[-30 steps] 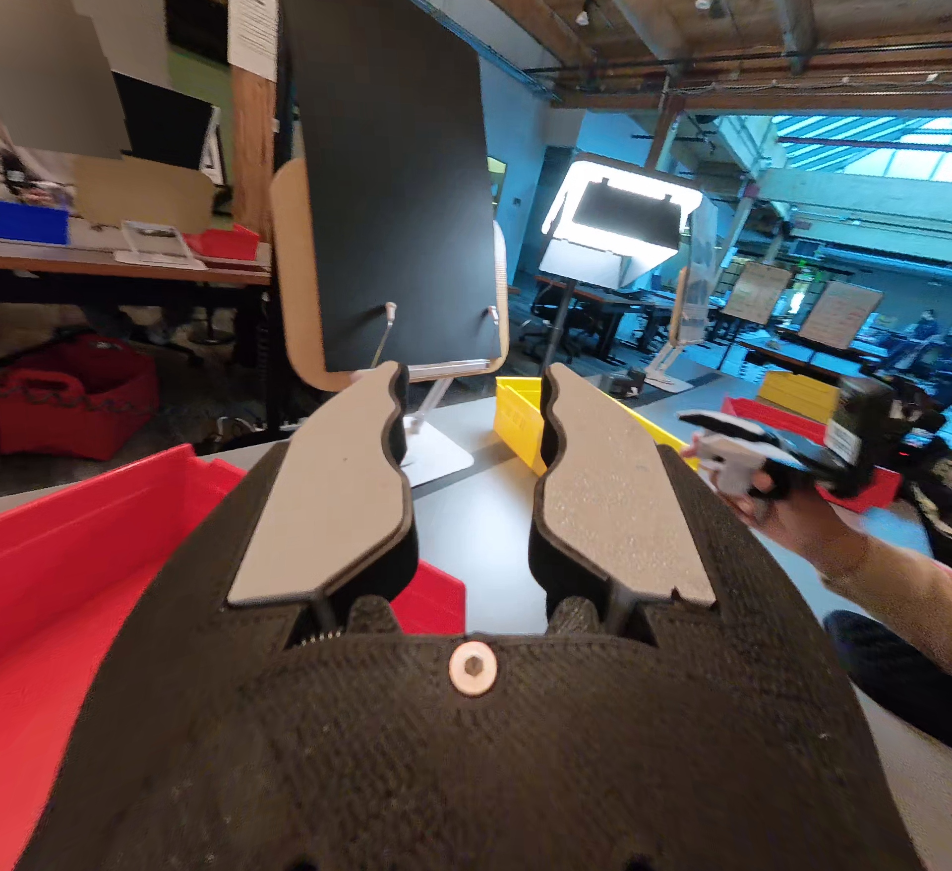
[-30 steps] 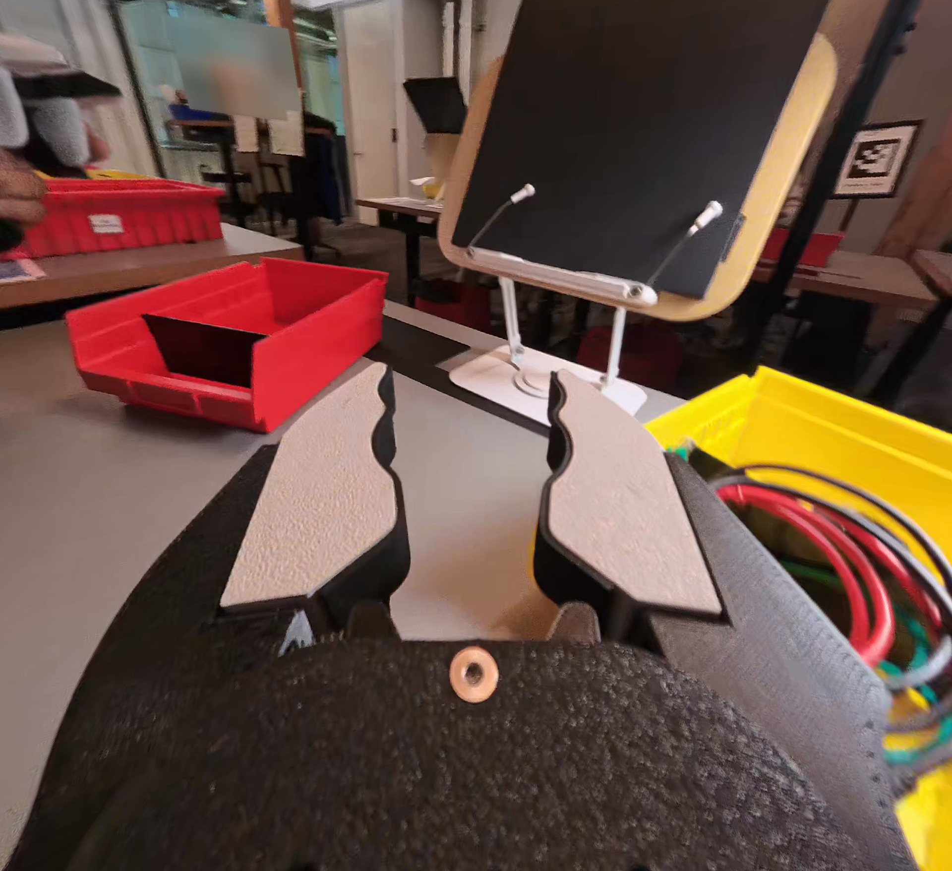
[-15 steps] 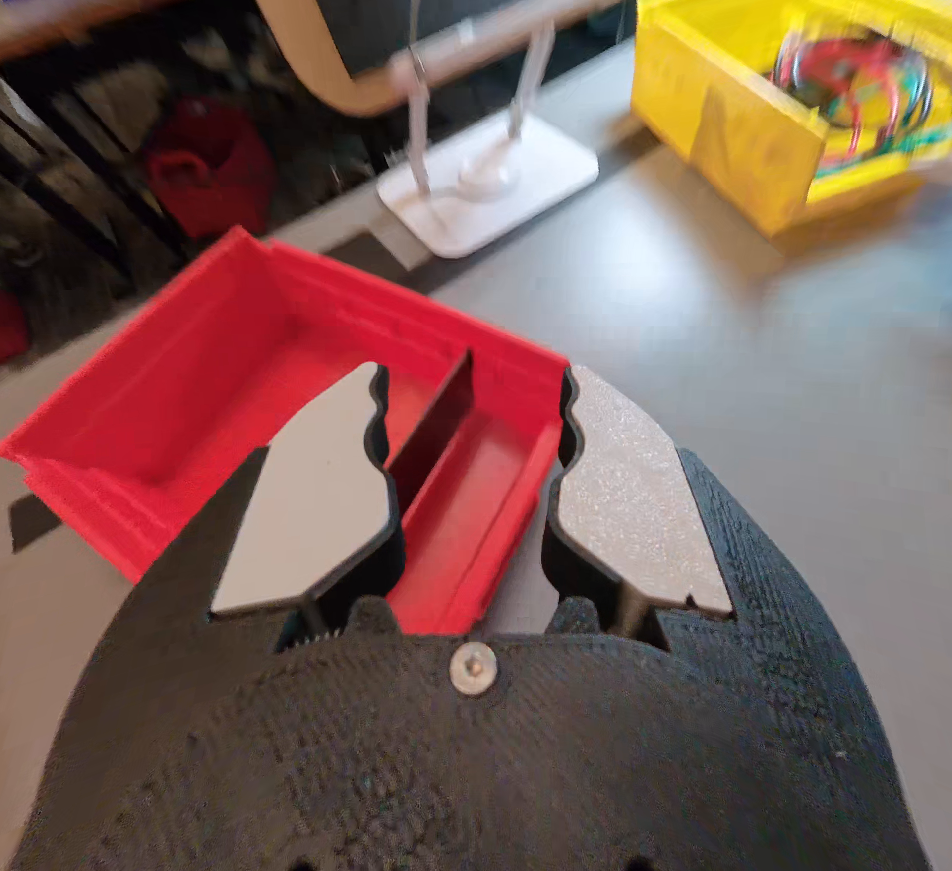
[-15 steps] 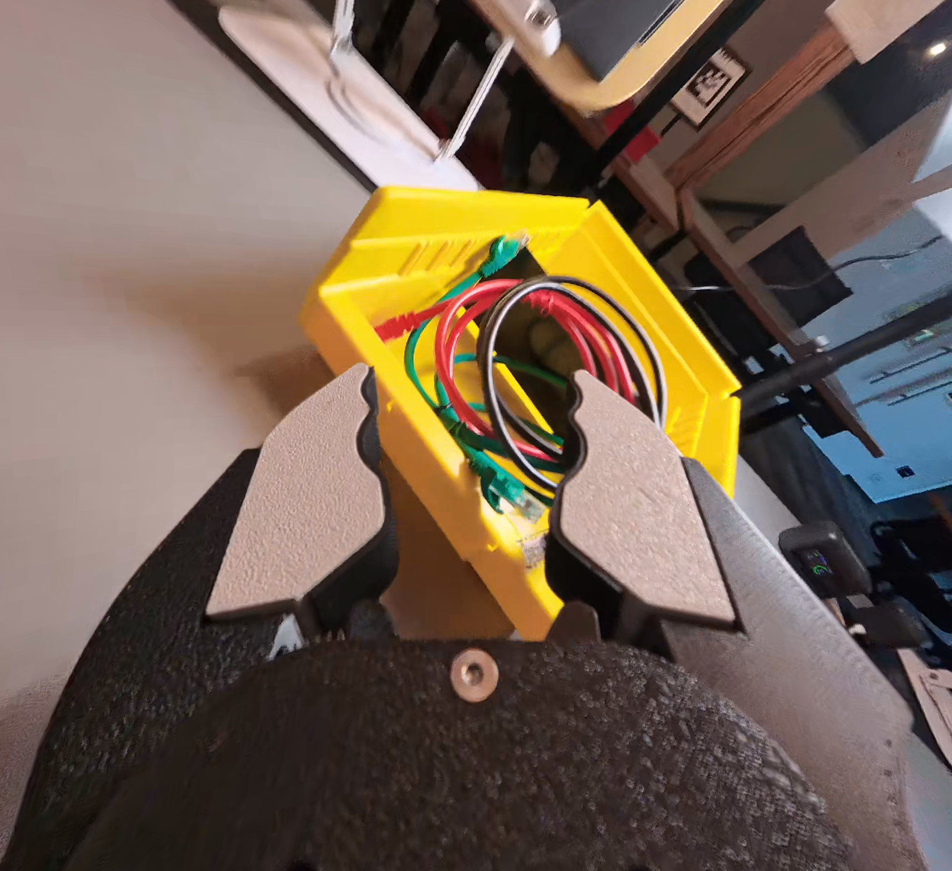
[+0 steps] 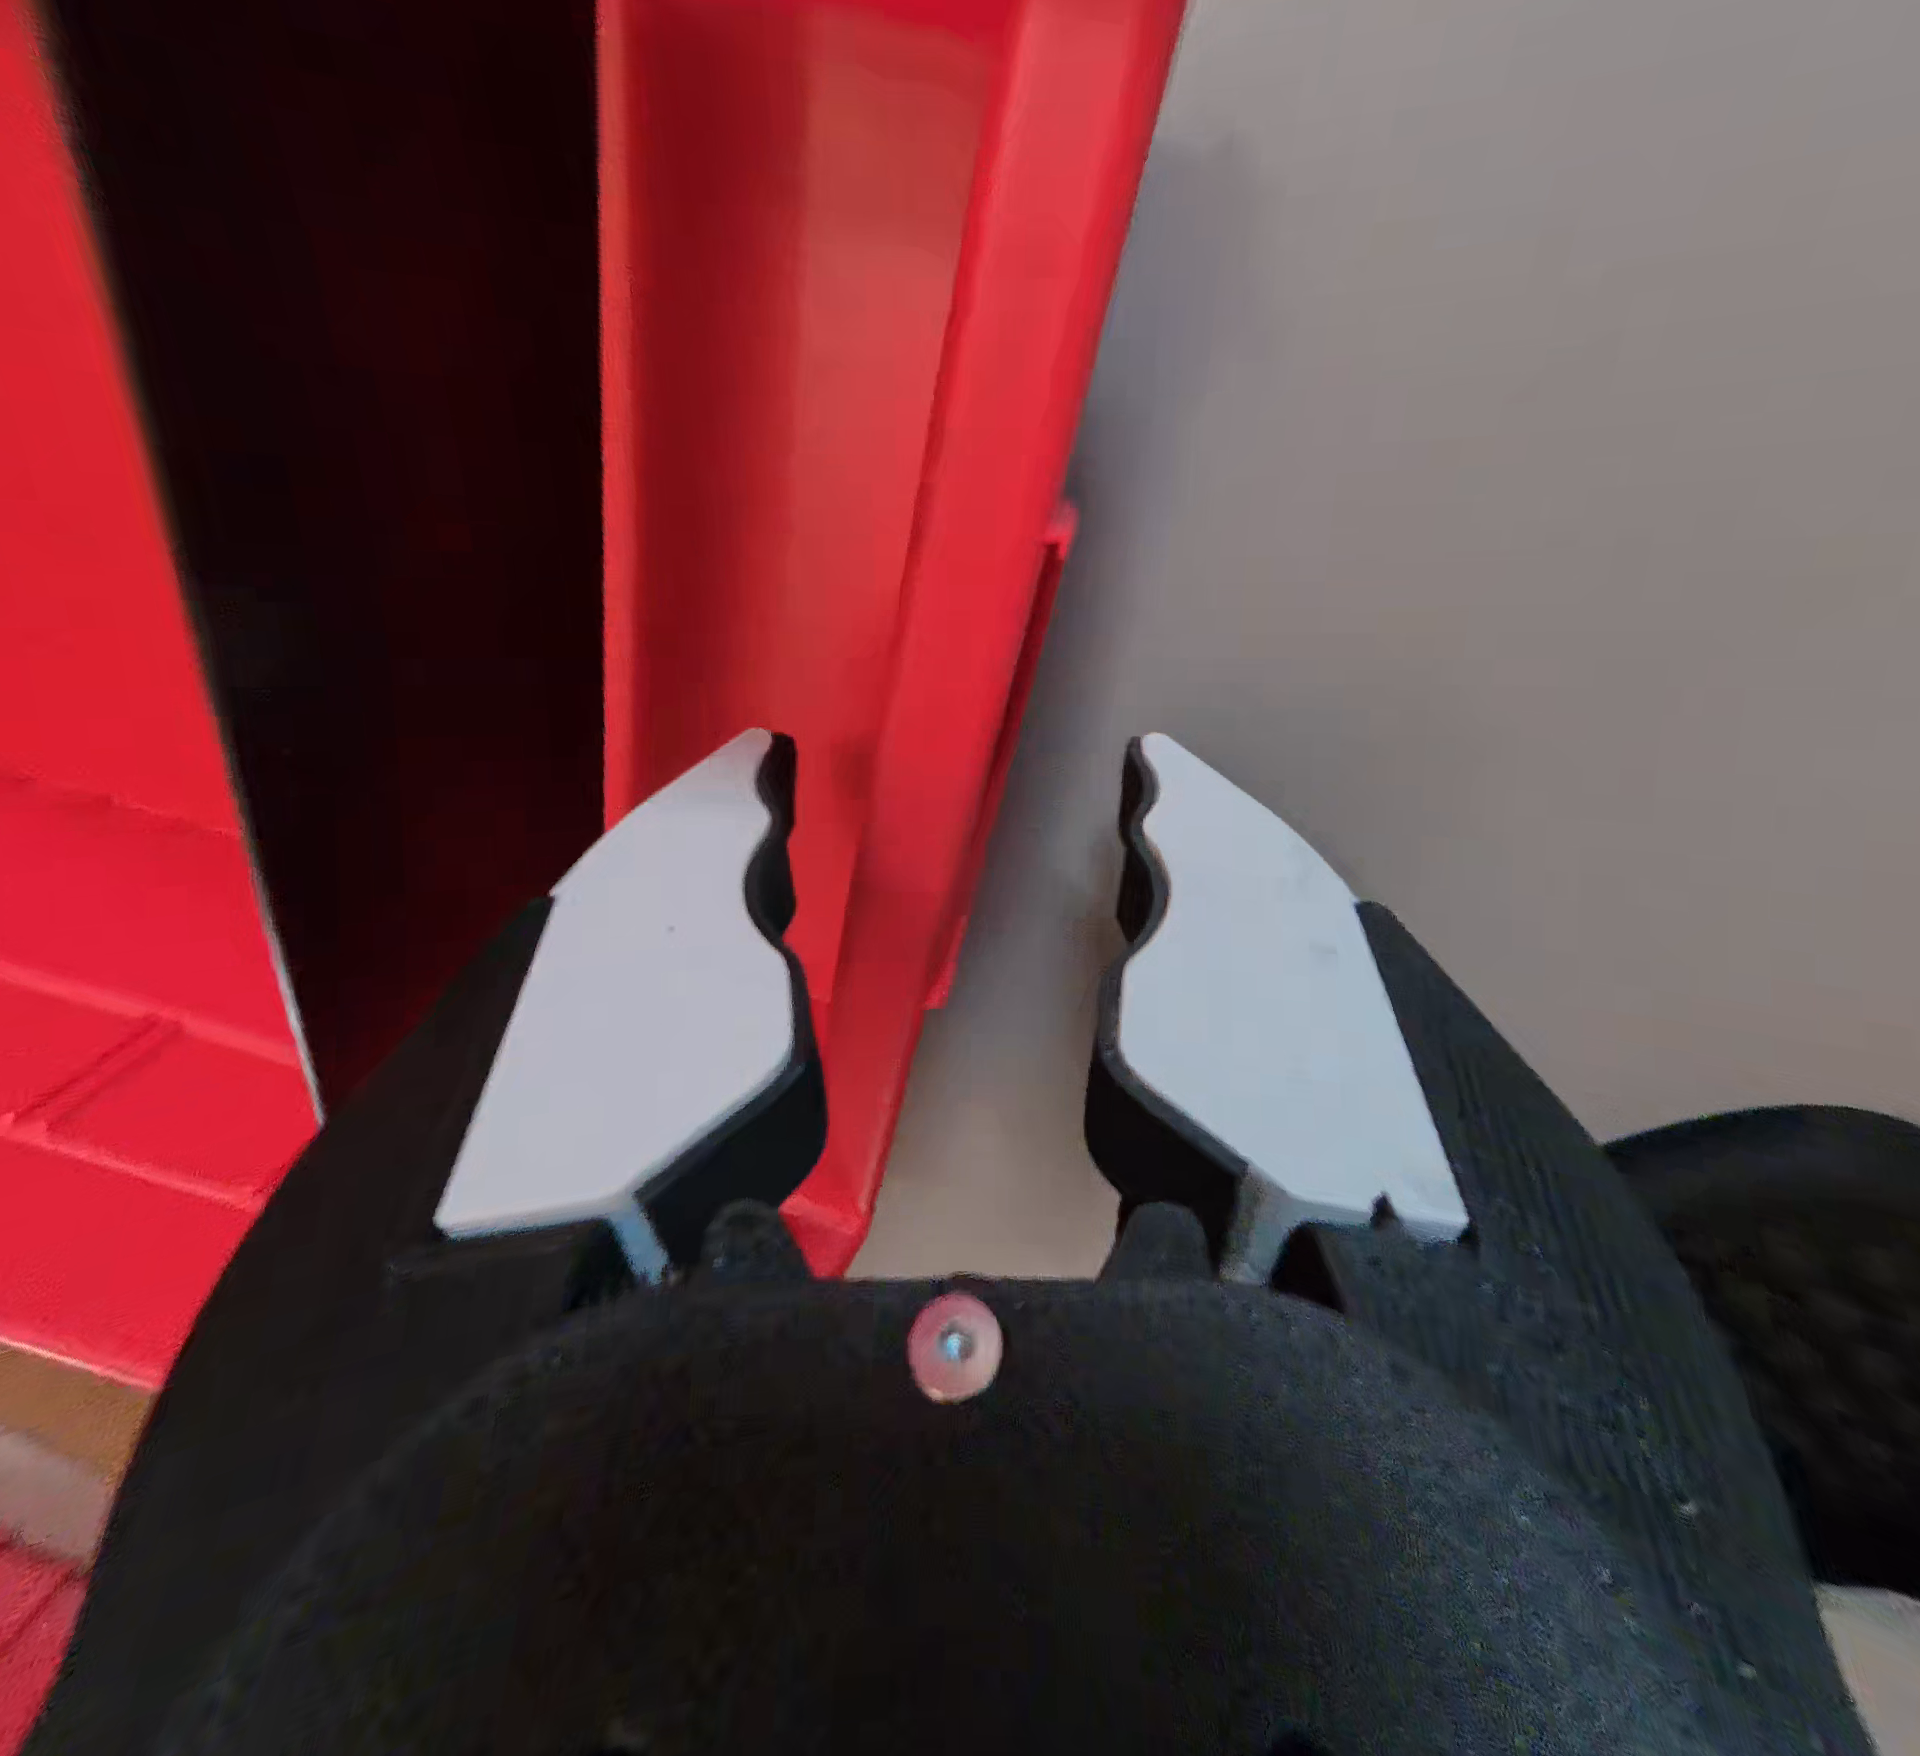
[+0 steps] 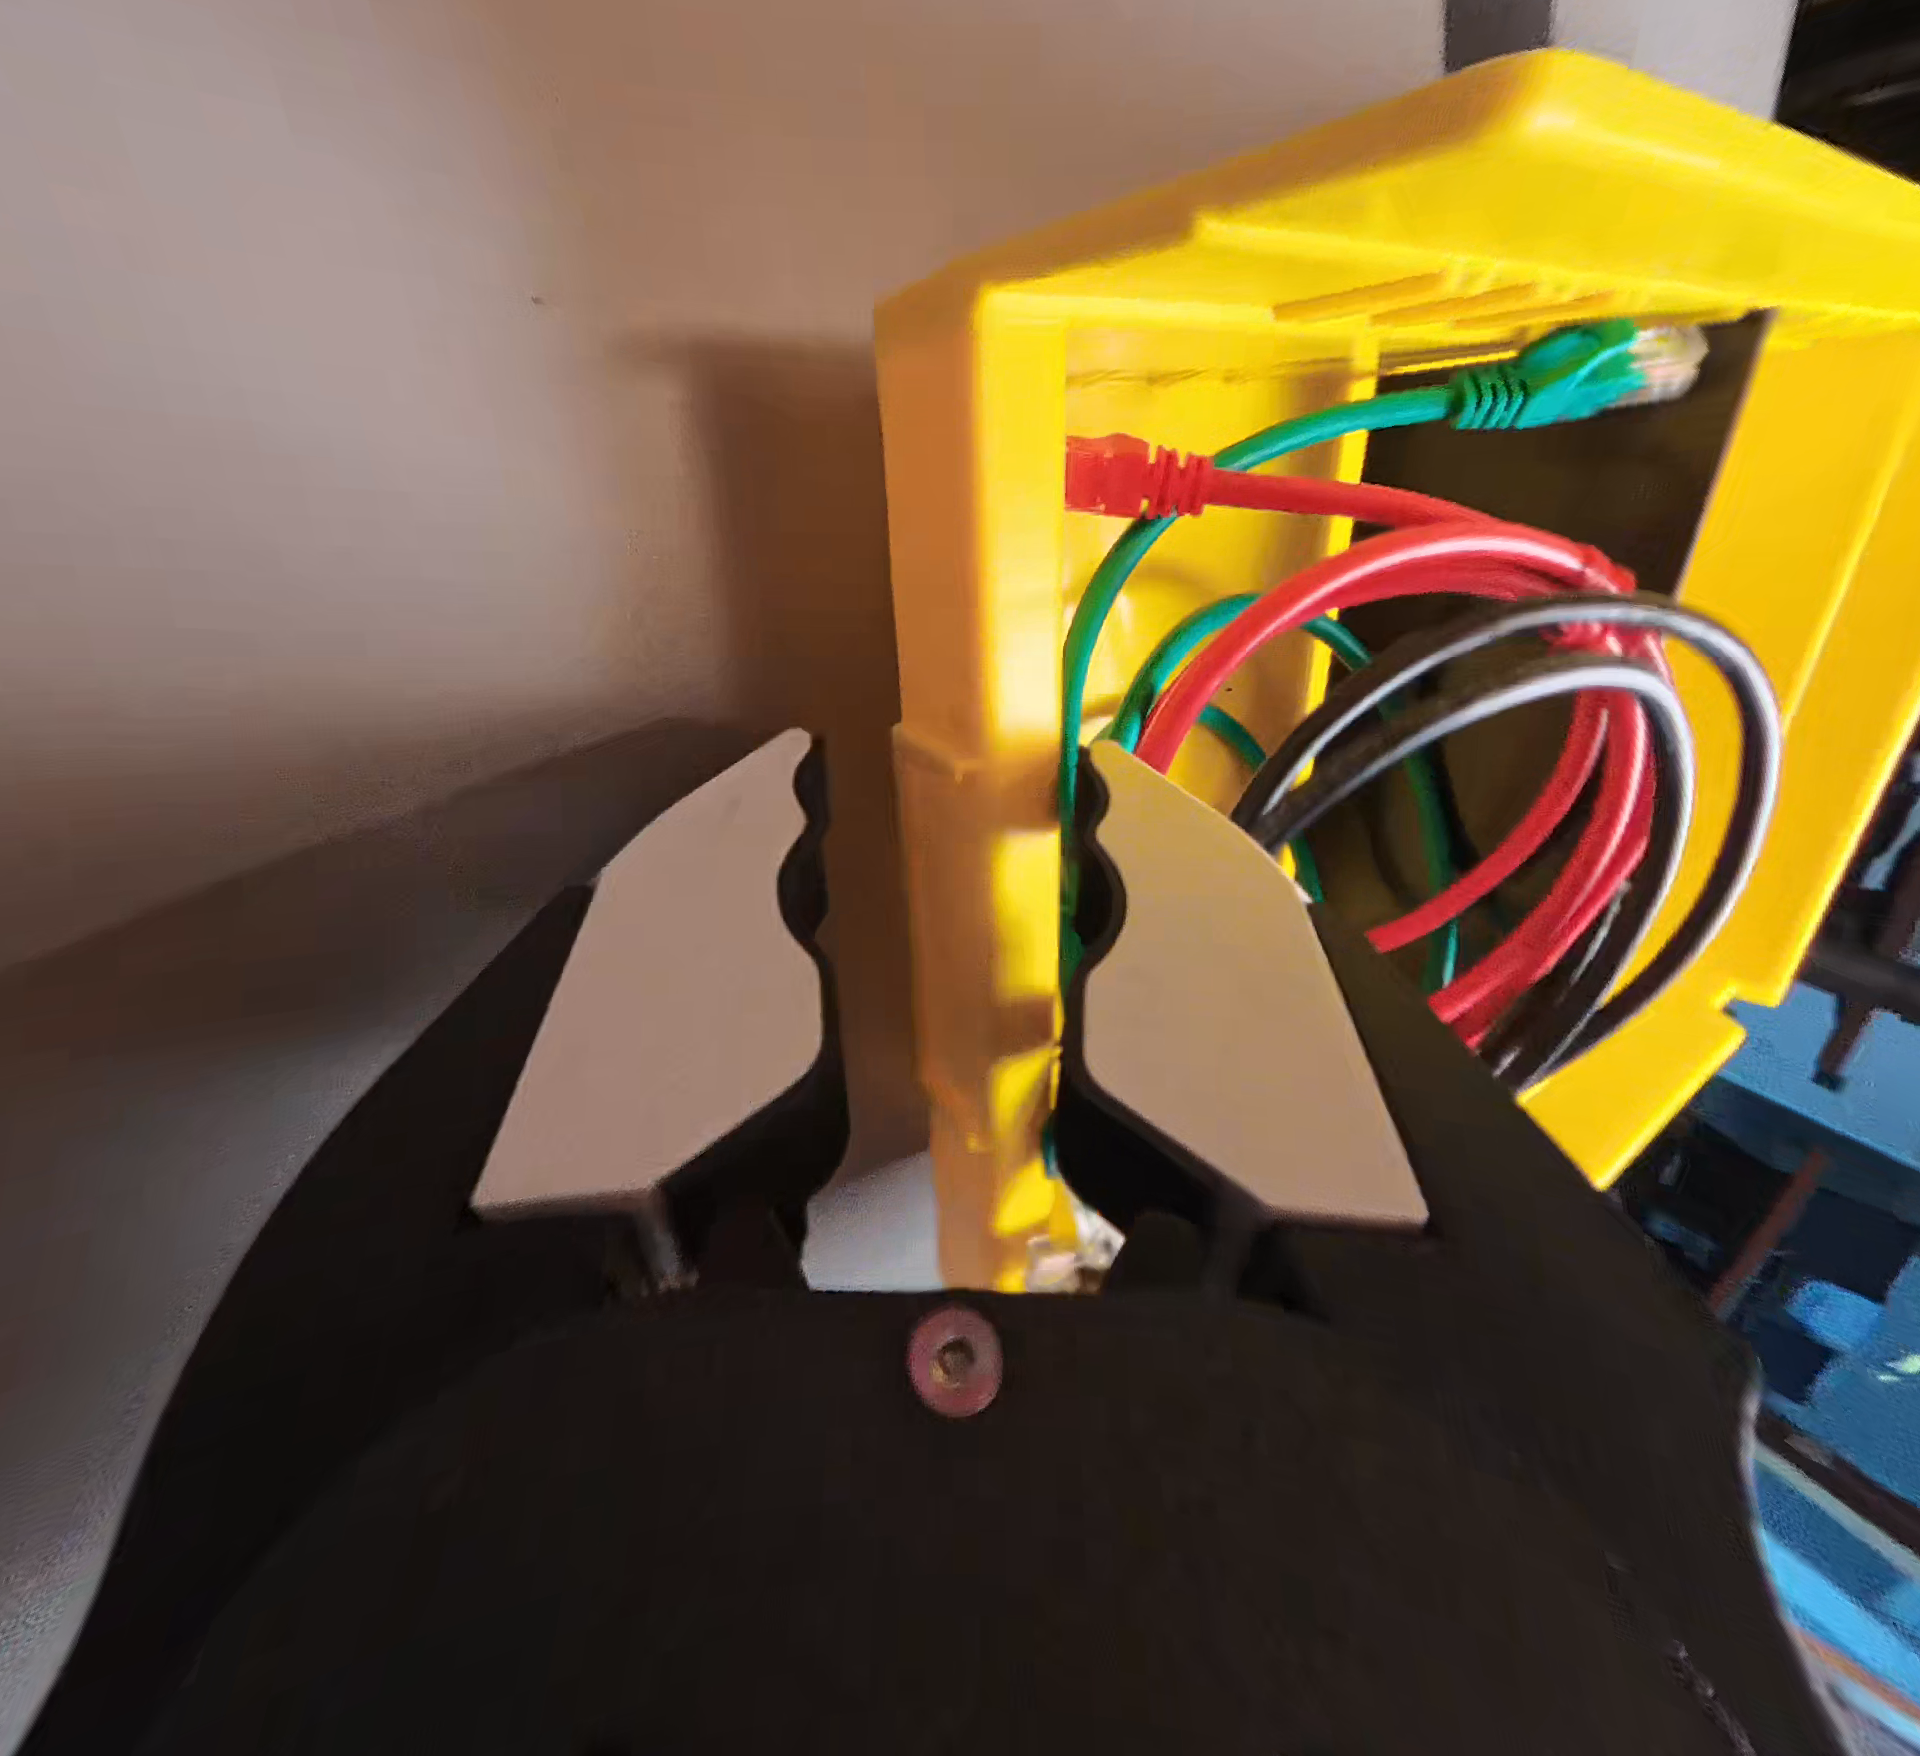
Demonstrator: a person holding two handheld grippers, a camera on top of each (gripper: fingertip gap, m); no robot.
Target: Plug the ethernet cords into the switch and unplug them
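A plain grey tabletop [image 5: 1507, 356] fills both views; blurred blue surroundings [image 6: 1849, 1187] show beyond its edge.

Red bin [image 5: 883, 356] wall between left fingers [image 5: 644, 989], table [image 5: 1507, 356] clear rightward

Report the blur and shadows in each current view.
Left wrist view: red bin smeared by motion blur, its divided interior nearly black; soft shadow along the grey tabletop. Right wrist view: yellow bin edges slightly smeared, casting a dark shadow leftward; ethernet cords stay fairly sharp.
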